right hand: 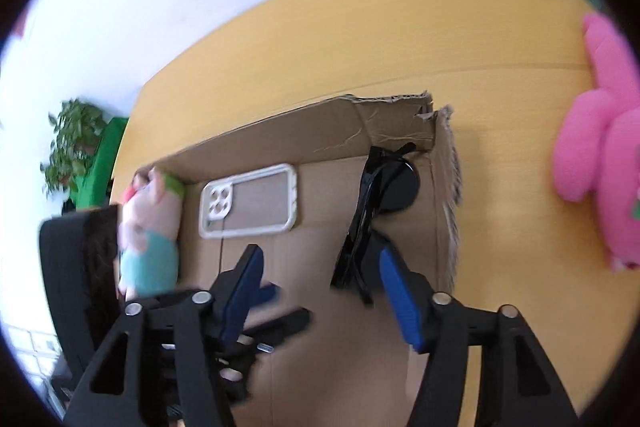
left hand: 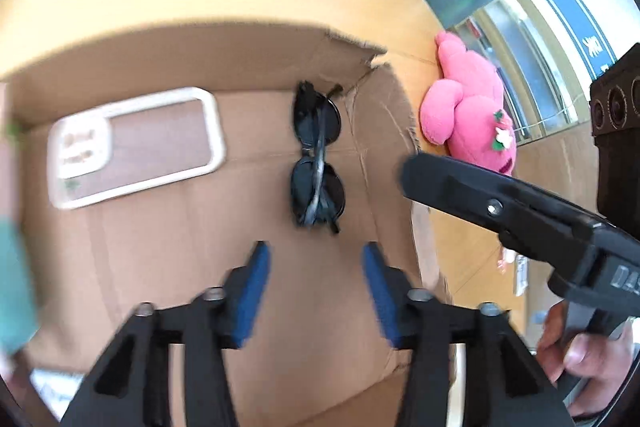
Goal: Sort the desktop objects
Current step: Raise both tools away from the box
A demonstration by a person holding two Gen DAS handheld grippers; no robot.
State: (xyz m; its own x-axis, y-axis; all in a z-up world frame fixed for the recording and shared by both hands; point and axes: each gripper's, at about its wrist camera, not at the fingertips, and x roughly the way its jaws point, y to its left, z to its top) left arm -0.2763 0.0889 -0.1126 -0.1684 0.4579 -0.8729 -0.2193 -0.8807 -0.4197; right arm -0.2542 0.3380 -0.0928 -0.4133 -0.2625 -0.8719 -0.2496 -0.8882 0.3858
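The left hand-held gripper hangs over the shallow brown cardboard box with its blue pads spread wide and nothing between them. The right hand-held gripper is likewise wide and empty, poised above the box's right end, just short of the folded black sunglasses.

Outside the box, on the yellow wooden bench, lies the pink plush toy, near the box's torn right wall but apart from it. It looks like the one item not yet sorted, so the step in hand is probably fetching it. To do that well, the right hand-held gripper should swing out over the wall, come down around the toy's plump body rather than a thin limb, and squeeze firmly, since soft stuffing gives. Lifting clear of the ragged cardboard edge would avoid snagging.

Inside the box are the sunglasses by the right wall, a white-rimmed clear phone case lying flat near the far wall, and a small pale plush doll with teal clothing at the left end. The free floor between case and sunglasses seems the natural landing spot
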